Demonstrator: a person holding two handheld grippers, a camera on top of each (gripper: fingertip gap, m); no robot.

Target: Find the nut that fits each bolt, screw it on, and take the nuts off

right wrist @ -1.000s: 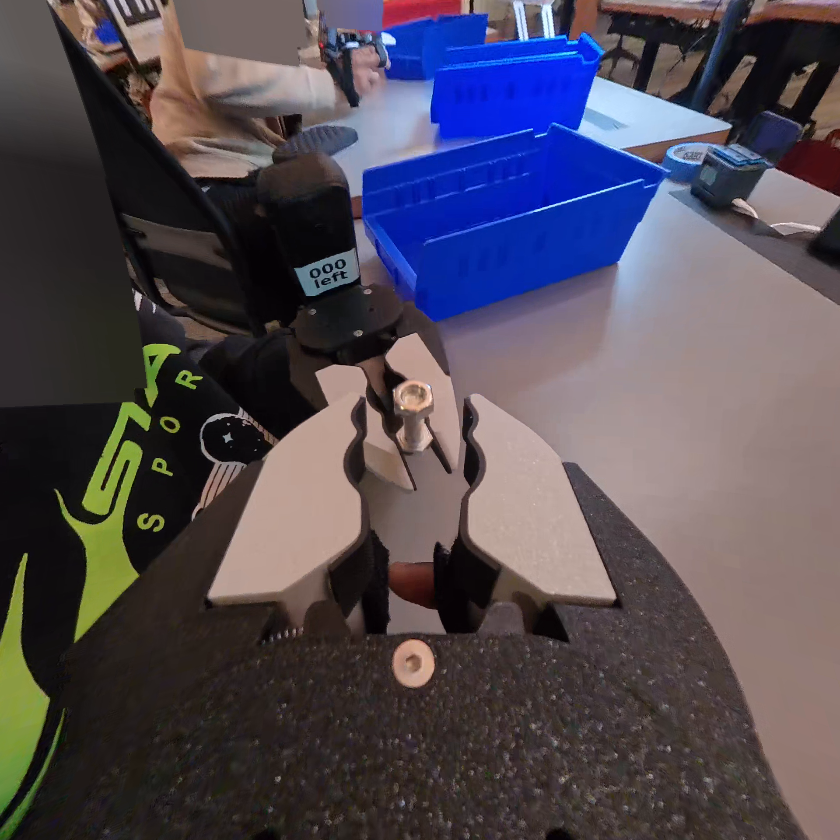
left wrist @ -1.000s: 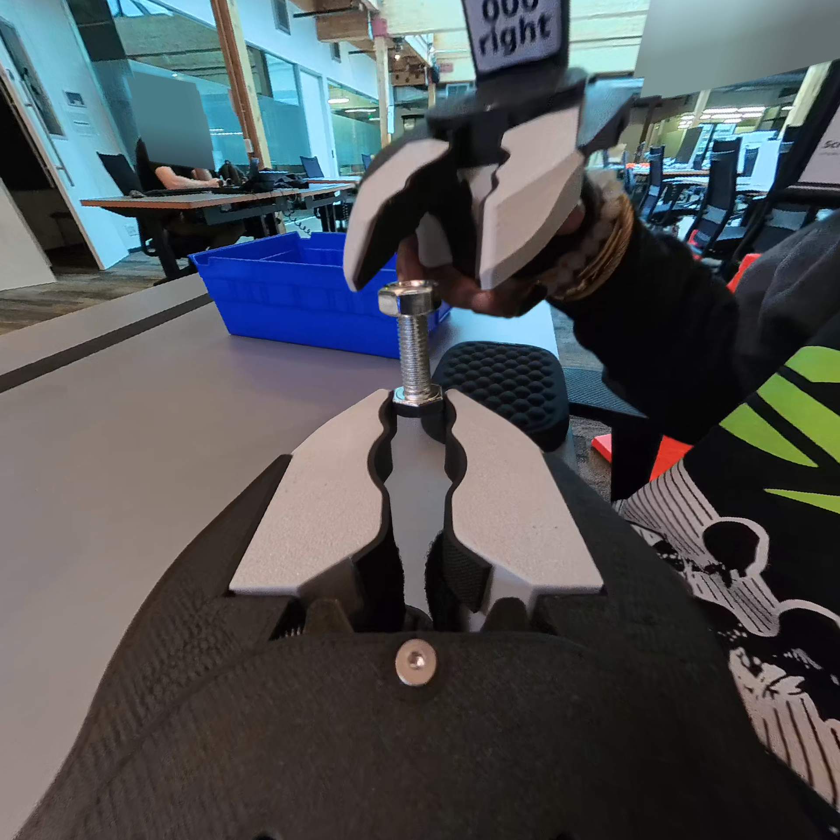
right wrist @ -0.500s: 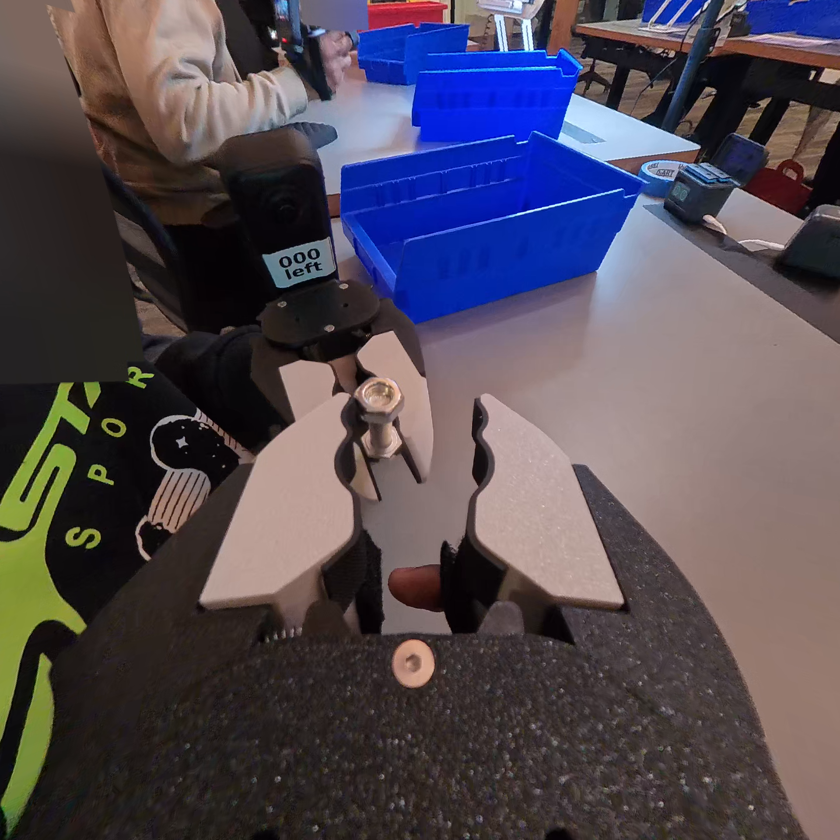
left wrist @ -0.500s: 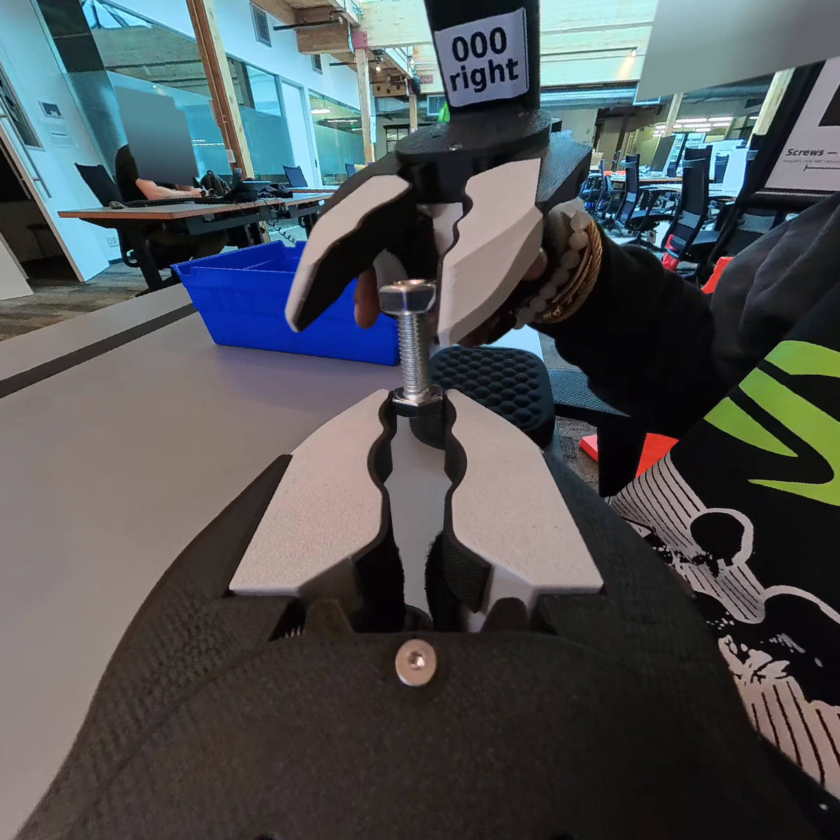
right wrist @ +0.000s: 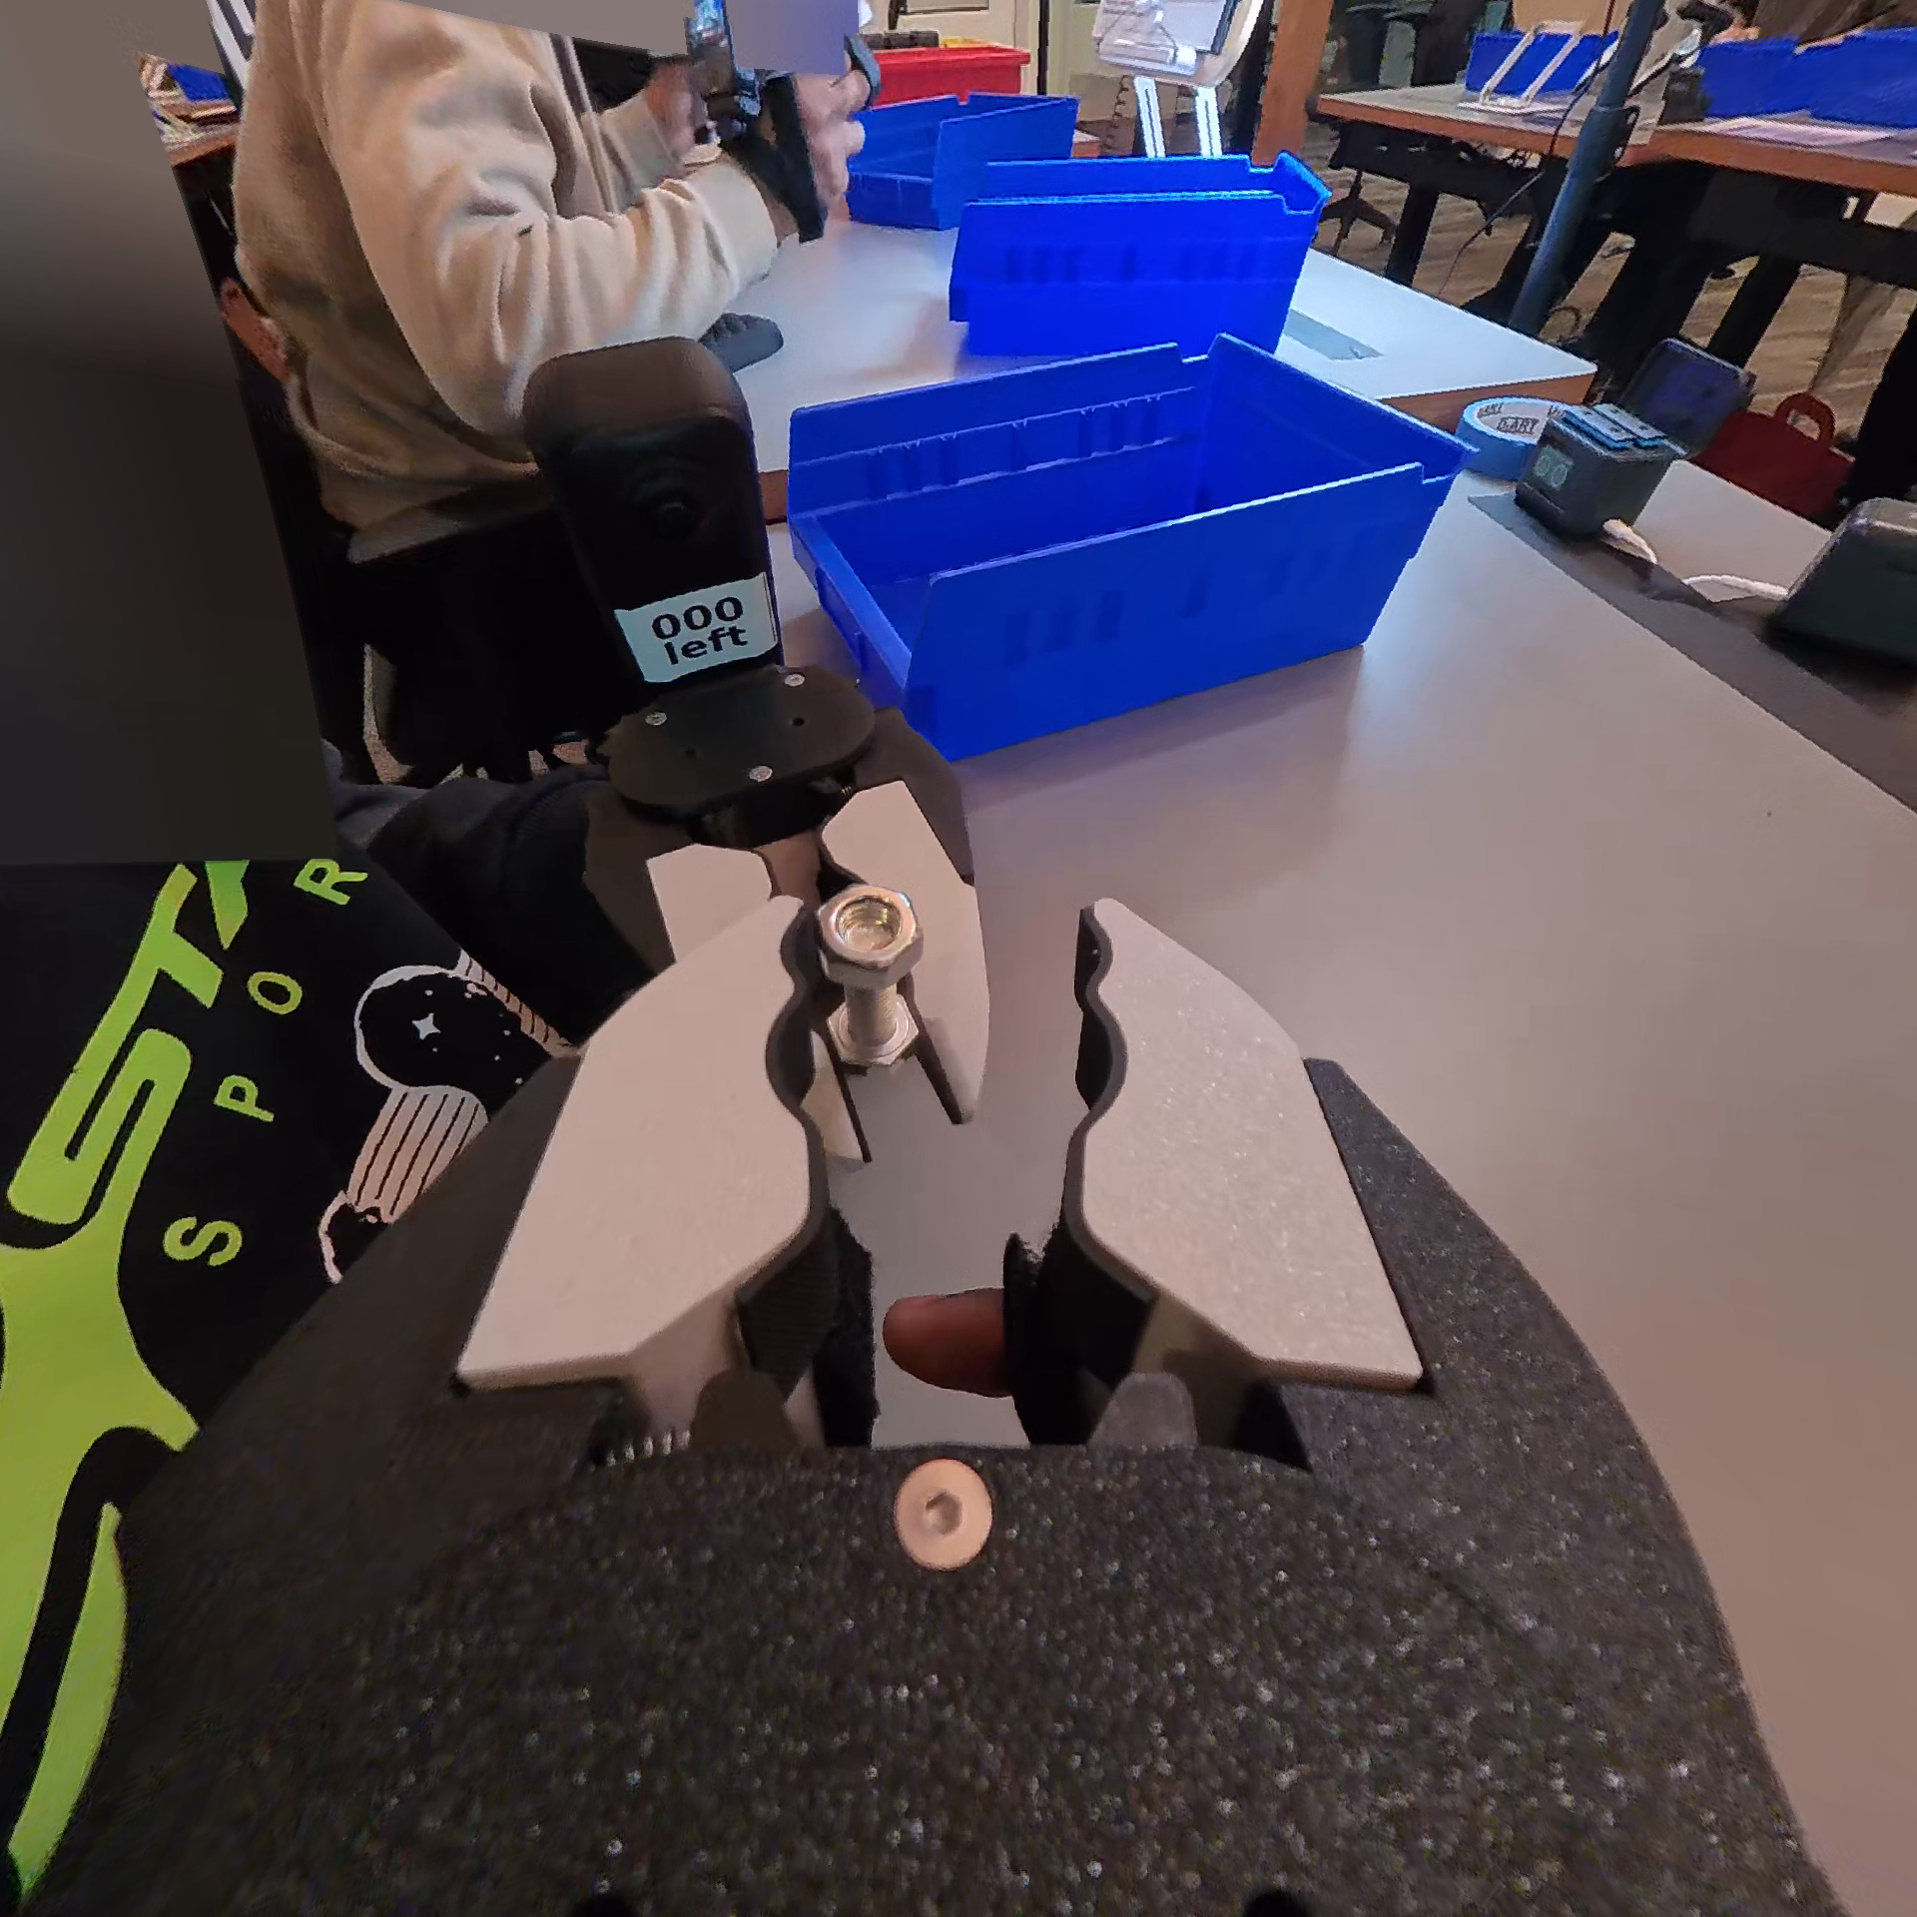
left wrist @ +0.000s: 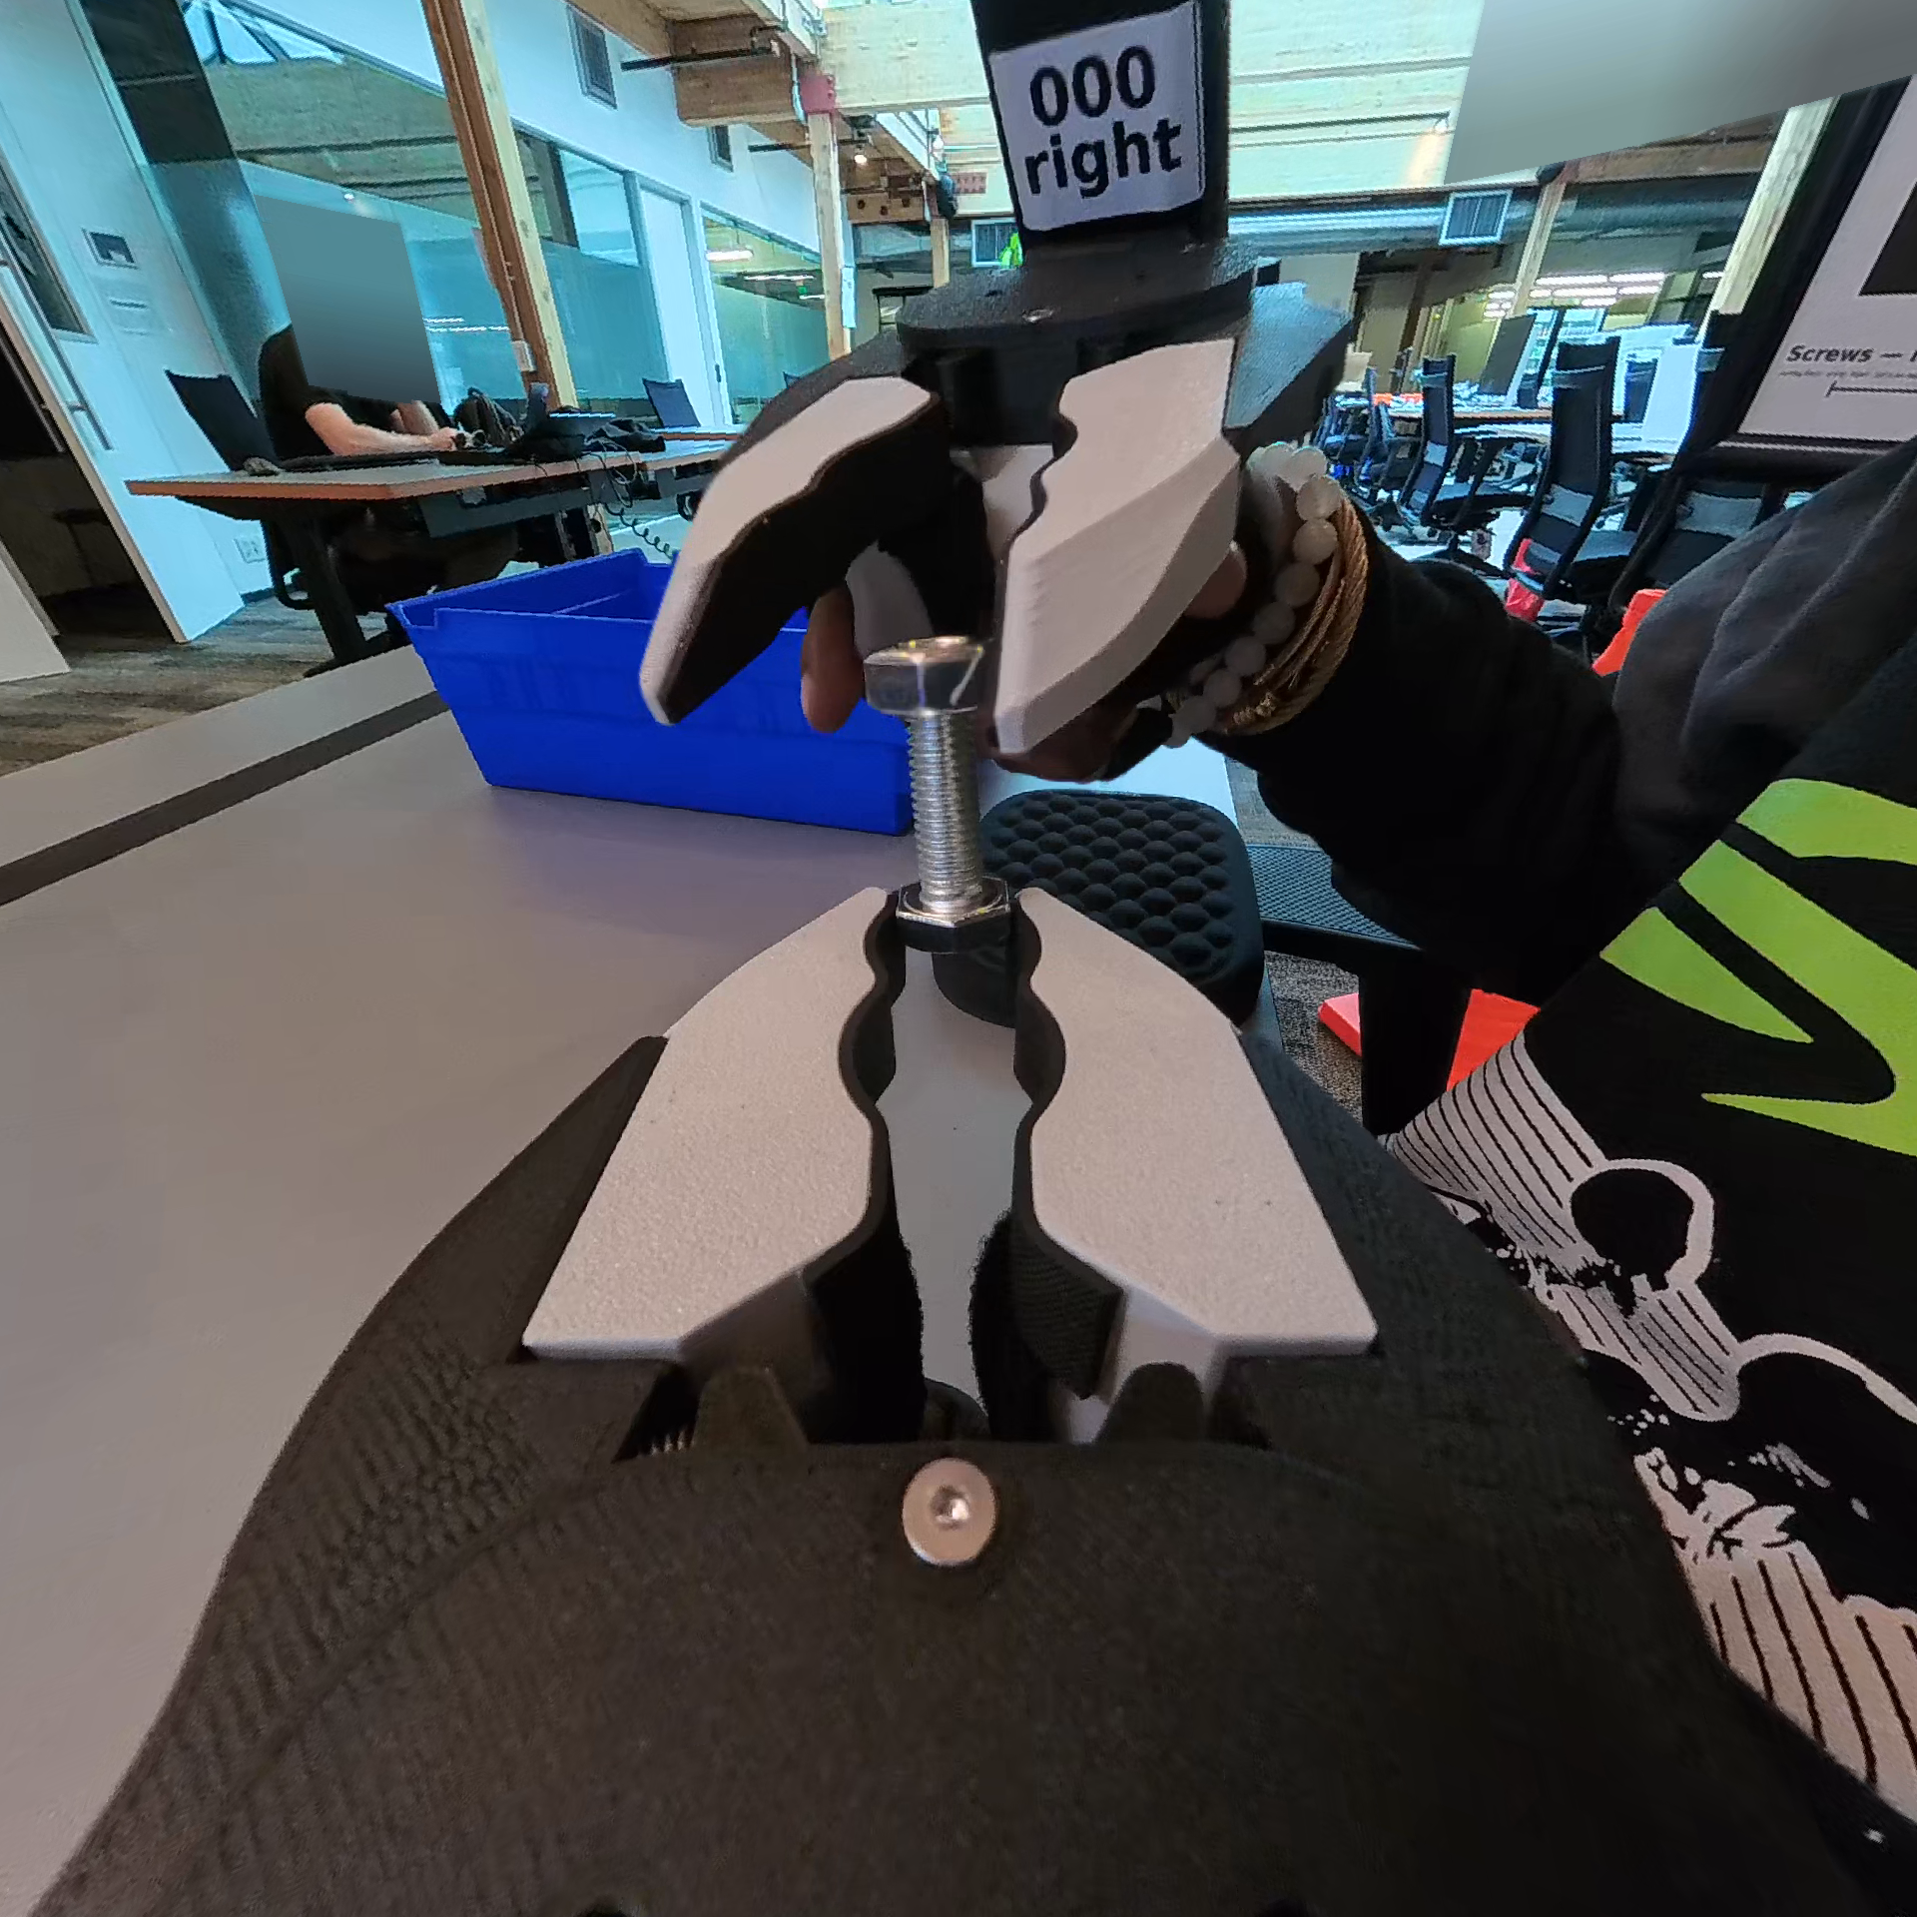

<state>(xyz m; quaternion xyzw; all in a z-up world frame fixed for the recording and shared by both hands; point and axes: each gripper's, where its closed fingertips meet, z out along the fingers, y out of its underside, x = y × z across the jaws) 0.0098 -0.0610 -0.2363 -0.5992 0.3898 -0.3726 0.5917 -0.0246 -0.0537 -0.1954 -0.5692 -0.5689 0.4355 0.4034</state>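
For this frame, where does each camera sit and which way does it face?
Left wrist view: on the left gripper, looking along its fingers shut on the nut; the right gripper hangs open over the bolt.
Right wrist view: on the right gripper, facing down at the bolt head and blue bin.
Both show bolt, nut, table.

Left gripper (left wrist: 952, 918), 2 grey fingers on a black body: jaws closed to a narrow gap, clamped at the tips, pointing forward and level. Right gripper (left wrist: 830, 716), same build: jaws spread wide, pointing down from above. A black sleeve (left wrist: 1452, 726) and beaded bracelets (left wrist: 1286, 581) show at the right wrist.
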